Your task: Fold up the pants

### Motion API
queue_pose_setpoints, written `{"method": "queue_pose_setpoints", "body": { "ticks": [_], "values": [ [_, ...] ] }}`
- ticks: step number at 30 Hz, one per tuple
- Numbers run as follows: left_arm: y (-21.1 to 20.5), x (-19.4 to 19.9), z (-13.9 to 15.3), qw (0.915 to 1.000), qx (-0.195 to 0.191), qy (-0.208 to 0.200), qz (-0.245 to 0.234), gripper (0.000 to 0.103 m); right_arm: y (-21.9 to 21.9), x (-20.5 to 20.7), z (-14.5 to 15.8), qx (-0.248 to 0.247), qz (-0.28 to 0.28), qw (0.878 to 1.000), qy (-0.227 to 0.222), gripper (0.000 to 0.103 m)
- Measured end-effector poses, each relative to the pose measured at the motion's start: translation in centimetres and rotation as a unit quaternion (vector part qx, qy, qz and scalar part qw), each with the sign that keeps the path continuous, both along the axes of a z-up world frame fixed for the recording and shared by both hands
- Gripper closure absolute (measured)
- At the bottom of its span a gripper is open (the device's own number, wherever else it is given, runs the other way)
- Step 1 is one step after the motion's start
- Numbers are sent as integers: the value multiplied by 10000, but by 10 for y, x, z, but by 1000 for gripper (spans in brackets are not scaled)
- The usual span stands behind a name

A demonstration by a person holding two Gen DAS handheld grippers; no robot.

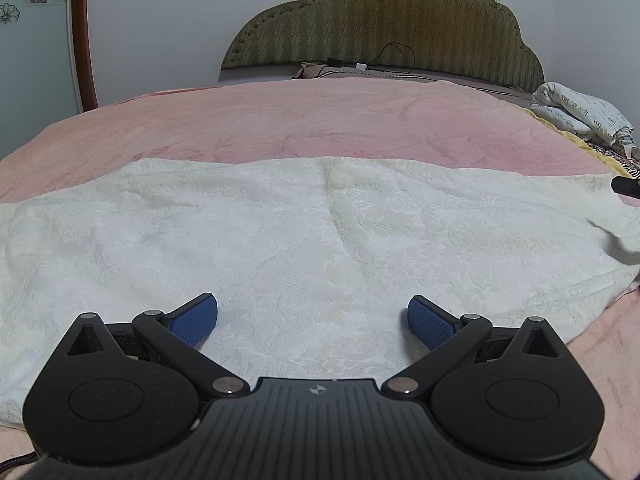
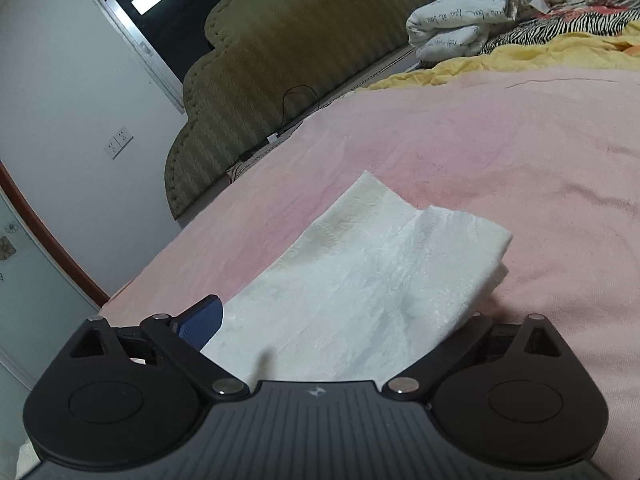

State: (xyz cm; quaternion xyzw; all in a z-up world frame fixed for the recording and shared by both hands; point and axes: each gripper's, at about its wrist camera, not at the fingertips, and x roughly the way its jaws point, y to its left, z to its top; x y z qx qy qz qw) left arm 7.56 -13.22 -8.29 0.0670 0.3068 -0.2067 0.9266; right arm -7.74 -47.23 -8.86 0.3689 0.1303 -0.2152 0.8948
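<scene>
The white patterned pants lie spread flat across the pink bedcover. My left gripper is open just above the near part of the cloth, blue pads wide apart, nothing between them. In the right wrist view an end of the pants drapes over my right gripper. Its left blue pad shows beside the cloth; the right pad is hidden under it. The jaws stand wide apart. The right gripper's tip shows at the right edge of the left wrist view.
An olive padded headboard stands at the far end with a black cable along it. Folded printed bedding and a yellow blanket lie at the far right. A wooden door frame is at the left.
</scene>
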Motion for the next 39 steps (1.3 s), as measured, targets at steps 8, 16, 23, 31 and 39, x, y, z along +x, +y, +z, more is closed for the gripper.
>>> {"method": "queue_pose_setpoints", "body": {
  "ticks": [8,16,23,31,39],
  "values": [
    [0,0,0,10000,0,0,0,0,-10,-7,-7,344,-397,9983,246,87],
    [2,1,1,10000,-62,12,-3,1,-4,-8,0,86,-346,9993,128,91],
    [19,19,21,9925,-1061,568,-229,8,35,16,42,-1423,-20,9883,541,92],
    [27,45,27,9258,-3021,2025,-1032,7,126,46,68,-3178,518,9438,744,92],
    [9,67,5,8350,-4220,3309,-1232,1,213,56,59,-3914,1387,9068,724,93]
  ]
}}
